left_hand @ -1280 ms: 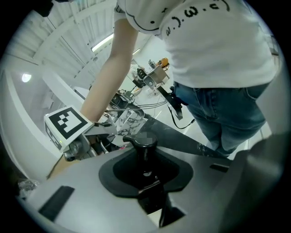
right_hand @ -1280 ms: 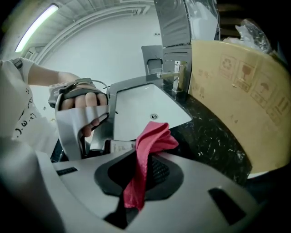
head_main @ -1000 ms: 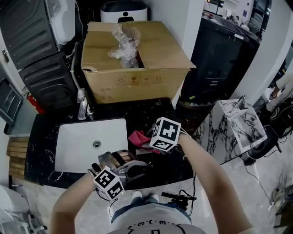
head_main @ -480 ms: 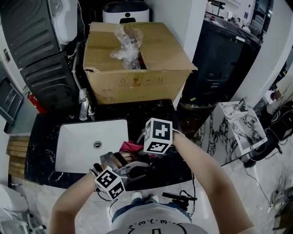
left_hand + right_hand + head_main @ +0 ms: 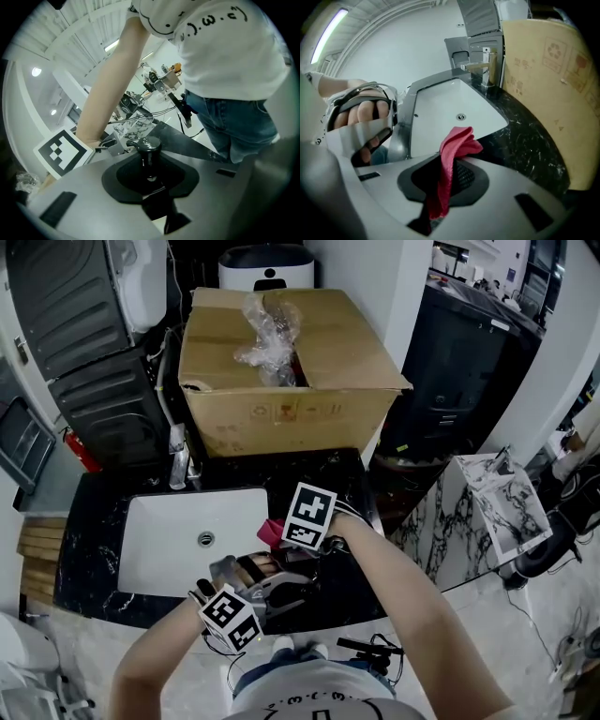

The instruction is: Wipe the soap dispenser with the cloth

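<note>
Head view: left gripper is at the front-right corner of the sink; what it holds isn't clear from here. Right gripper is just past the sink's right rim, angled down, w/ the red cloth bunched at its tip, close above the left one.

Left gripper view: jaws partway closed and clamped on the soap dispenser. Its black pump head and neck stick up btw them, dark body below. So the dispenser sits in that grip, at the sink's front-right corner.

Right gripper view: jaws pinched tight on the cloth, a fold poking out ahead, sink basin beyond it.

Handling, my guess: dispenser is rigid, glossy, prob. slick. Pump head will sink & squirt if pressed, so grip the neck/body and wipe w/ light strokes. Cloth is limp and light; only the free fold does the wiping.
</note>
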Demonstrator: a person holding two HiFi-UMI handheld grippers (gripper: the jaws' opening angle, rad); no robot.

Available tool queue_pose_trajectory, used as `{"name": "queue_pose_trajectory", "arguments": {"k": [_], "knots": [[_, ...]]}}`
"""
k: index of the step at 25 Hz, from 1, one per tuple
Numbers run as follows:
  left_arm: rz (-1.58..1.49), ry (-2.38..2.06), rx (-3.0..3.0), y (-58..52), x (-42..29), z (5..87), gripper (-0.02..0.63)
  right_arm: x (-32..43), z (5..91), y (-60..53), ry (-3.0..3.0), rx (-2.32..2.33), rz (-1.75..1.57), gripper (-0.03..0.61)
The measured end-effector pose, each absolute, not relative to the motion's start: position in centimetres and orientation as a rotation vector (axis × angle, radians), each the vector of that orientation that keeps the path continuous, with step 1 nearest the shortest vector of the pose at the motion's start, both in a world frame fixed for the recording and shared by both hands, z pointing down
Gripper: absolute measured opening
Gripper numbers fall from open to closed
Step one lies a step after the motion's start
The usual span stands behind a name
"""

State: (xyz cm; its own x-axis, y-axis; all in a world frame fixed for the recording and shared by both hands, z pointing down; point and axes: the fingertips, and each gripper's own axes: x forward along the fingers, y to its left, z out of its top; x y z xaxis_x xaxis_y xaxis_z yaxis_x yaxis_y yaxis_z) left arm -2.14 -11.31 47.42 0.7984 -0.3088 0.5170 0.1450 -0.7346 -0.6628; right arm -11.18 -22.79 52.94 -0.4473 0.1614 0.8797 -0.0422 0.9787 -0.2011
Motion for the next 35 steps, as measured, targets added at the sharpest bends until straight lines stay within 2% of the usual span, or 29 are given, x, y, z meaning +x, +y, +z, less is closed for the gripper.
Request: {"name": "queue_pose_trajectory", "arguments": {"k": [5, 9, 17, 24, 35], "knots": [[-0.82, 0.129, -2.242, -11.1, -2.0, 47.6, 0.094, -9.3, 53.5, -24.0, -2.03, -0.029, 0.186, 0.052], [-0.783, 0.246, -2.383, -12.2, -2.5, 46.8, 0.095, -8.6, 49.6, -25.8, -2.203, 0.1, 0.182, 0.052], [-0.473, 0.6, -2.847, -14.4, -4.5, 42.0, 0.1, -4.5, 42.0, -26.1, -2.531, 0.392, 0.143, 0.052], [-0.219, 0.875, -2.956, -17.1, -6.5, 36.4, 0.097, -0.4, 40.1, -25.5, -2.763, 0.785, 0.386, 0.052], [-0.126, 1.195, -2.998, -21.5, -7.9, 31.3, 0.095, 0.7, 42.1, -25.1, -2.877, 1.136, 0.616, 0.052]]}}
